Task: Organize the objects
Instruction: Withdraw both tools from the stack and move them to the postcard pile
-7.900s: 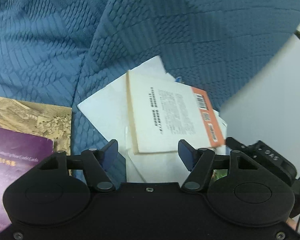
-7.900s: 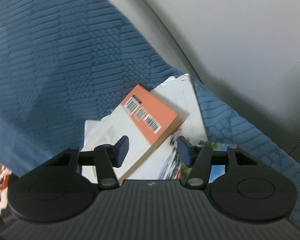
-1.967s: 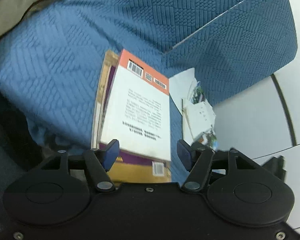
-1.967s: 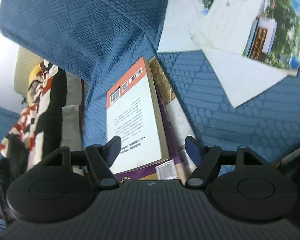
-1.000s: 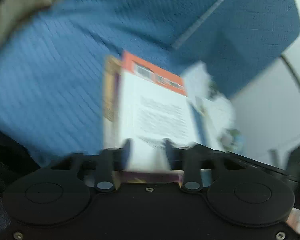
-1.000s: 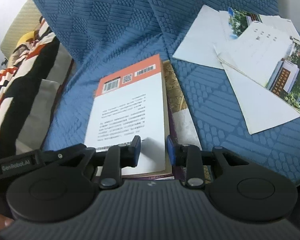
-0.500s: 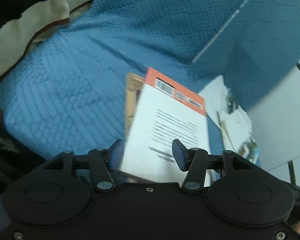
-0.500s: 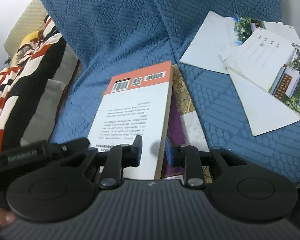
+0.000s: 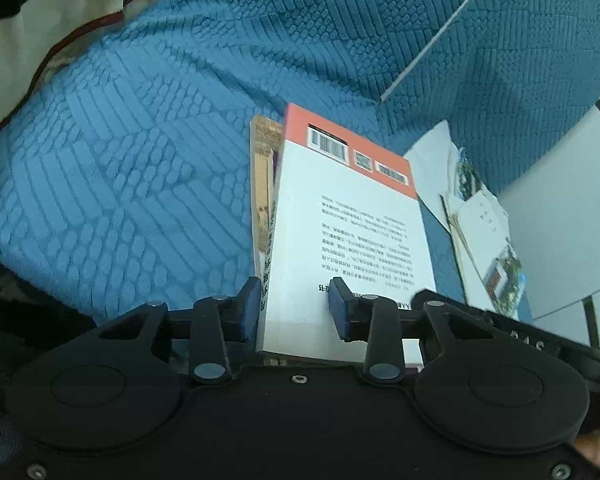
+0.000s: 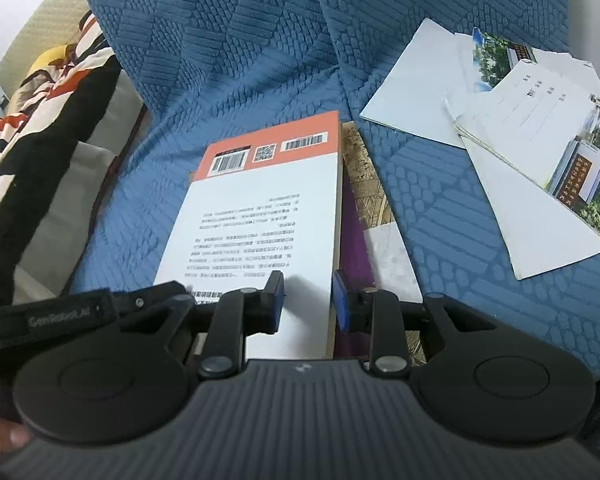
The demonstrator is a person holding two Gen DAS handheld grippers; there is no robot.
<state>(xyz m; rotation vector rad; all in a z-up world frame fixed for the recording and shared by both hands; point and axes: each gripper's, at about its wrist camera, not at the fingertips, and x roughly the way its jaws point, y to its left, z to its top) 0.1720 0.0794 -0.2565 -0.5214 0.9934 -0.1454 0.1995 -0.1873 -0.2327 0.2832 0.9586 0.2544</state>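
Note:
A book with a white back cover and an orange barcode band (image 9: 352, 220) (image 10: 260, 208) lies on a purple and gold book (image 10: 354, 232) on the blue sofa seat (image 9: 140, 160). My left gripper (image 9: 294, 308) straddles the top book's near spine corner. One pad is beside the spine and the other over the cover, and the jaws are closing. My right gripper (image 10: 306, 304) straddles the near page-side corner, its jaws narrow and easing open. I see no pad pressing the book from both sides.
Loose white sheets and photo brochures (image 10: 520, 120) (image 9: 480, 232) lie to the right on the seat. A patterned cushion (image 10: 40, 112) is at the left. Each view shows the other gripper's black body (image 10: 72, 312) (image 9: 520, 332). The sofa backrest rises behind the books.
The left view has gone from blurred to steady. The left jaws widened, then narrowed around the book's spine corner. The right gripper stays at the other corner with nearly the same gap.

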